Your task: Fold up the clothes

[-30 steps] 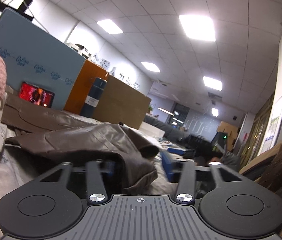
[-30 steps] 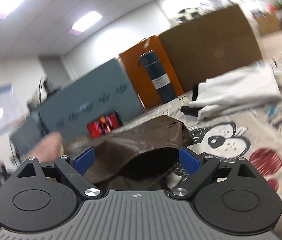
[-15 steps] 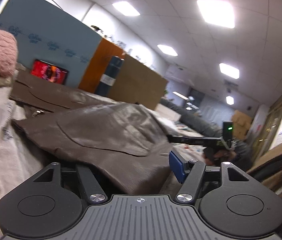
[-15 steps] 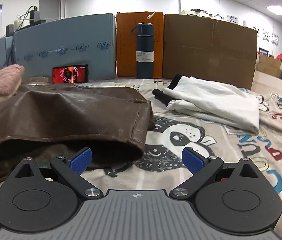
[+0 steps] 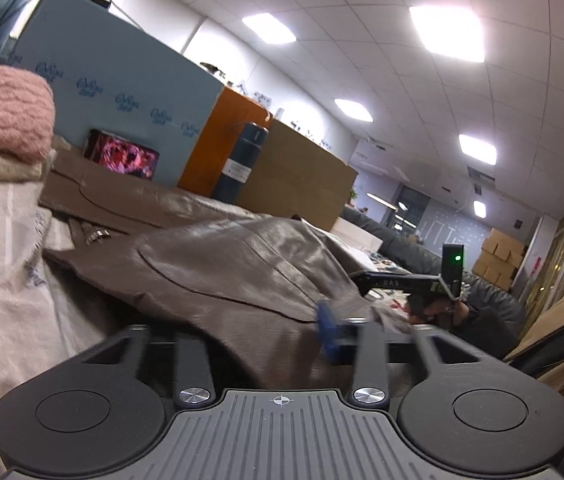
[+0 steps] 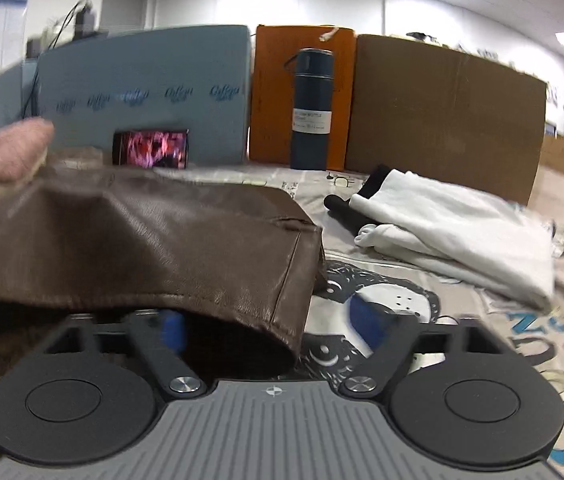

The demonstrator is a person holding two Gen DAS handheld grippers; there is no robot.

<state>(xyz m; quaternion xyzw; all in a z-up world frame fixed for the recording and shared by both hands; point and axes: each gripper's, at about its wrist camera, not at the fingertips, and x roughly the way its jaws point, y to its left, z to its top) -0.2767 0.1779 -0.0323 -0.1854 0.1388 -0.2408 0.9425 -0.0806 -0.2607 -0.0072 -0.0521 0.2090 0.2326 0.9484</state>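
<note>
A brown leather jacket [image 5: 218, 264] lies spread on the printed sheet and also shows in the right wrist view [image 6: 142, 240]. My left gripper [image 5: 270, 336] sits at the jacket's near edge, with the leather lying between its fingers. Its right blue pad [image 5: 327, 332] shows, blurred; the left pad is hidden under the leather. My right gripper [image 6: 270, 326] is at the jacket's open hem, the jaws partly closed and blurred around the hem's corner. The right gripper's body also shows in the left wrist view [image 5: 413, 284].
Folded pink and beige knitwear [image 5: 2, 120] is stacked at the left. A white garment [image 6: 453, 224] with something black lies to the right. A phone [image 6: 150, 154], a dark bottle [image 6: 311, 108] and blue, orange and cardboard boards [image 6: 441, 108] stand behind. The cartoon-print sheet [image 6: 501, 332] covers the surface.
Both grippers' jaws have narrowed onto the jacket's edge. The right gripper has moved forward, so the hem now sits between its pads.
</note>
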